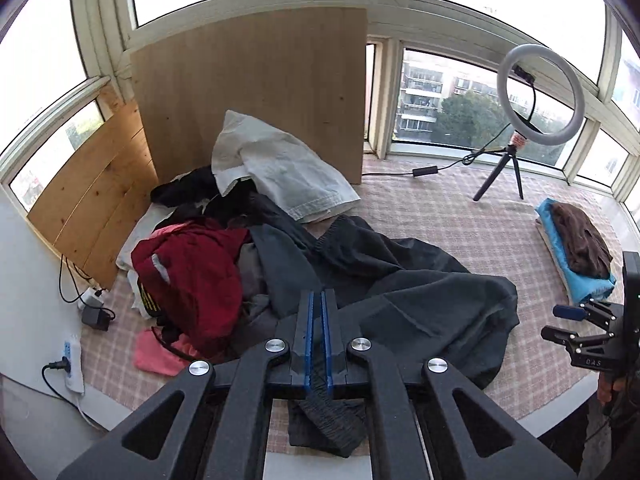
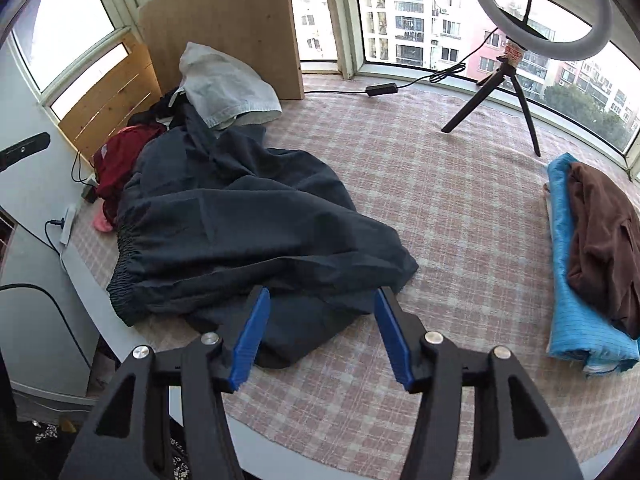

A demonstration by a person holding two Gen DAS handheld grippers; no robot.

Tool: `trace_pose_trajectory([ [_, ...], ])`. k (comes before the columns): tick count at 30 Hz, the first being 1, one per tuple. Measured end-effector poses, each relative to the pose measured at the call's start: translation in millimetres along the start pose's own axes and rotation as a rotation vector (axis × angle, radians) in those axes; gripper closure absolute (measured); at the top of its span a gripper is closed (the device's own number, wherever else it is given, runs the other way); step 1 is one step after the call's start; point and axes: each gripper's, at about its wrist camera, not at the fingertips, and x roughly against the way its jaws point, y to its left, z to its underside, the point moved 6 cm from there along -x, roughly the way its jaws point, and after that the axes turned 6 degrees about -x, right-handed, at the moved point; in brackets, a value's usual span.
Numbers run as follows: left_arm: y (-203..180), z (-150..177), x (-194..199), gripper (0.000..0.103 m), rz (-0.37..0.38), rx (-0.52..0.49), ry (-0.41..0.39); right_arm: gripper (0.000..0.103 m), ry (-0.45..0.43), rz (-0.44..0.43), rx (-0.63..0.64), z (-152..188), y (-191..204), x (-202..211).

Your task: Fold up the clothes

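Note:
A dark grey garment (image 1: 404,284) (image 2: 240,220) lies crumpled across the checked tablecloth (image 2: 440,208). My left gripper (image 1: 318,300) is shut on a ribbed elastic edge of it (image 1: 324,416), which hangs down between the blue pads. My right gripper (image 2: 320,296) stands open just above the garment's near hem, its blue pads (image 2: 252,332) apart and nothing pressed between them. In the left wrist view the right gripper (image 1: 560,323) shows at the right edge. The garment's gathered waistband (image 2: 124,276) lies near the table's left edge.
A heap of clothes sits at the back left: a red garment (image 1: 188,272), pale trousers (image 1: 280,168), something pink (image 1: 156,356). A brown garment on blue cloth (image 2: 592,256) lies at the right. A ring light on a tripod (image 2: 536,0) and wooden boards (image 1: 256,92) stand by the windows.

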Motion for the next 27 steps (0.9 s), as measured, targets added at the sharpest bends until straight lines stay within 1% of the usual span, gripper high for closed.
trace_pose_trajectory([
  [2, 41, 13, -6, 0.098, -0.056, 0.083, 0.016, 0.049, 0.015, -0.07, 0.064, 4, 53, -18],
  [3, 56, 21, -6, 0.098, -0.071, 0.116, 0.022, 0.049, 0.024, -0.095, 0.102, 4, 78, -29],
  [5, 81, 38, -3, 0.098, -0.091, 0.161, 0.029, 0.048, 0.044, -0.143, 0.171, 6, 129, -51],
  [8, 112, 63, 3, 0.098, -0.12, 0.204, 0.04, 0.048, 0.107, -0.203, 0.21, 5, 192, -94],
  [11, 141, 83, 9, 0.097, -0.147, 0.233, 0.054, 0.048, 0.177, -0.198, 0.278, 12, 247, -139],
  [13, 159, 94, 12, 0.097, -0.161, 0.255, 0.06, 0.048, 0.21, -0.157, 0.332, 18, 270, -163],
  [15, 176, 102, 12, 0.097, -0.158, 0.281, 0.066, 0.048, 0.236, -0.103, 0.386, 24, 287, -185],
  [17, 188, 106, 8, 0.097, -0.152, 0.299, 0.068, 0.048, 0.238, -0.006, 0.439, 27, 289, -203],
  [18, 192, 107, 4, 0.097, -0.146, 0.304, 0.069, 0.048, 0.24, 0.026, 0.457, 28, 288, -210],
  [19, 195, 107, 0, 0.097, -0.14, 0.307, 0.069, 0.05, 0.246, 0.018, 0.457, 28, 286, -213],
  [20, 197, 105, -5, 0.097, -0.133, 0.307, 0.07, 0.056, 0.25, 0.007, 0.452, 28, 283, -215],
  [21, 196, 102, -10, 0.097, -0.124, 0.303, 0.07, 0.057, 0.248, -0.013, 0.427, 25, 276, -210],
  [25, 177, 79, -32, 0.097, -0.06, 0.247, 0.064, 0.059, 0.178, -0.06, 0.288, 0, 230, -163],
  [27, 161, 62, -42, 0.097, -0.022, 0.207, 0.057, 0.06, 0.112, -0.058, 0.181, -19, 187, -119],
])
